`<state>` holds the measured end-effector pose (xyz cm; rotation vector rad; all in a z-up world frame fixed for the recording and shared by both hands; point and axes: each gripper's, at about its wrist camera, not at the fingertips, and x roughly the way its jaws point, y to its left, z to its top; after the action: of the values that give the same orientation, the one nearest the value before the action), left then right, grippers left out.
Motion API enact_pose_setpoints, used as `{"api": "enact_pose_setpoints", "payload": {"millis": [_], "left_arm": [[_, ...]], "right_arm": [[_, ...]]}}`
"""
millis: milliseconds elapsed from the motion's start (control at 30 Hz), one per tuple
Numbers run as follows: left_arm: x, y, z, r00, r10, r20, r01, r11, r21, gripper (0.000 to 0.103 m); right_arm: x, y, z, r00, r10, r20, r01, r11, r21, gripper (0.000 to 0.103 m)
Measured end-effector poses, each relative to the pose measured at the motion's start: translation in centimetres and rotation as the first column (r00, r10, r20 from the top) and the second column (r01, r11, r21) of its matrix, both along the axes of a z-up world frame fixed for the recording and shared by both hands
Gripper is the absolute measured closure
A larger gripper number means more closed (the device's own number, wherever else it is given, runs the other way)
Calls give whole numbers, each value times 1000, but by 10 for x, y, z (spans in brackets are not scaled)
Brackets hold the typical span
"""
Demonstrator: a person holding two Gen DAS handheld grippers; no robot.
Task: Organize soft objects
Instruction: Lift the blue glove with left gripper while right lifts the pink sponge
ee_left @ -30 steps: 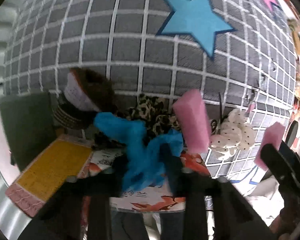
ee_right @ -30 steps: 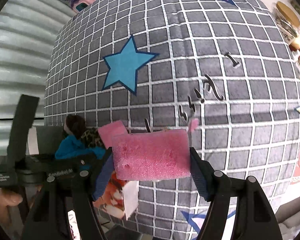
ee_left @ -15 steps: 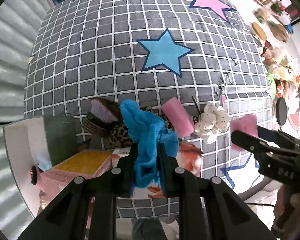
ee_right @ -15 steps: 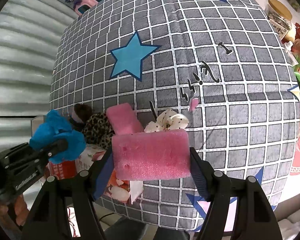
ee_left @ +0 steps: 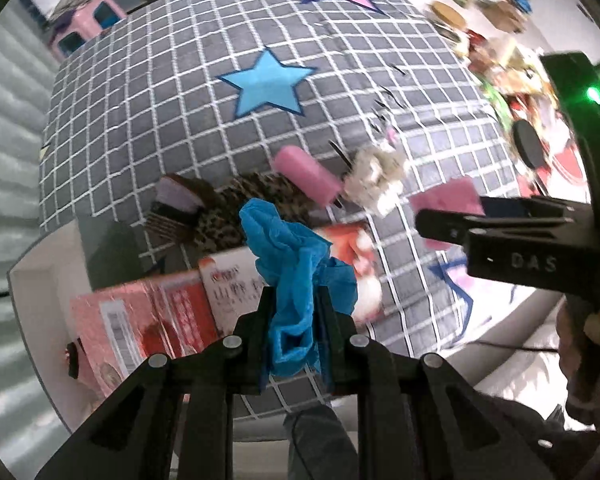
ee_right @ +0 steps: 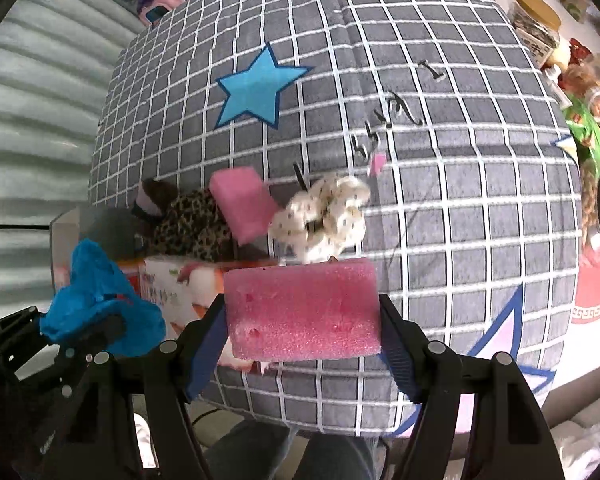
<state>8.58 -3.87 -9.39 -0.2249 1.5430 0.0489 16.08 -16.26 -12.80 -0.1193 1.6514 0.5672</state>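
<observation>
My left gripper [ee_left: 294, 304] is shut on a crumpled blue cloth [ee_left: 292, 264] and holds it above the near table edge; the cloth also shows in the right wrist view [ee_right: 100, 300]. My right gripper [ee_right: 302, 312] is shut on a pink sponge [ee_right: 302, 308], also seen in the left wrist view [ee_left: 446, 200]. On the grey checked tablecloth [ee_right: 440, 220] lie a second pink sponge [ee_right: 242, 204], a white dotted scrunchie [ee_right: 324, 216], a leopard-print cloth [ee_right: 192, 228] and a brown and pink soft item [ee_right: 152, 198].
A red and white printed box [ee_left: 228, 284] and a pink carton [ee_left: 140, 320] lie at the near left edge beside a white bin [ee_left: 40, 300]. Several hair clips [ee_right: 380, 132] lie mid-table. Jars and packets [ee_right: 536, 20] crowd the far right.
Both grippers have lifted and pulled back from the pile with their loads. The blue cloth has come up off the leopard-print cloth. The table shows from higher up.
</observation>
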Motion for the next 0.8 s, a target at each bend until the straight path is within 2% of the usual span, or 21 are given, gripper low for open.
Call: {"api": "enact_pose_setpoints", "payload": {"millis": [167,333,800], "left_arm": [[-23,-17,5,998,-59,9,59,998,-25,82],[-49,-19,13,996,-79,29,80,996,-30,82],[-118,23,30,995,6,102,-4,1000,-14,82]], "right_arm": [[-25,-2,3,1000,-9,-1,8,1000,-21,31],[-54,4,9,1000,-4,1,4,999,-34,31],[-124,50,30,994,103,30,-101,994,-41,31]]}}
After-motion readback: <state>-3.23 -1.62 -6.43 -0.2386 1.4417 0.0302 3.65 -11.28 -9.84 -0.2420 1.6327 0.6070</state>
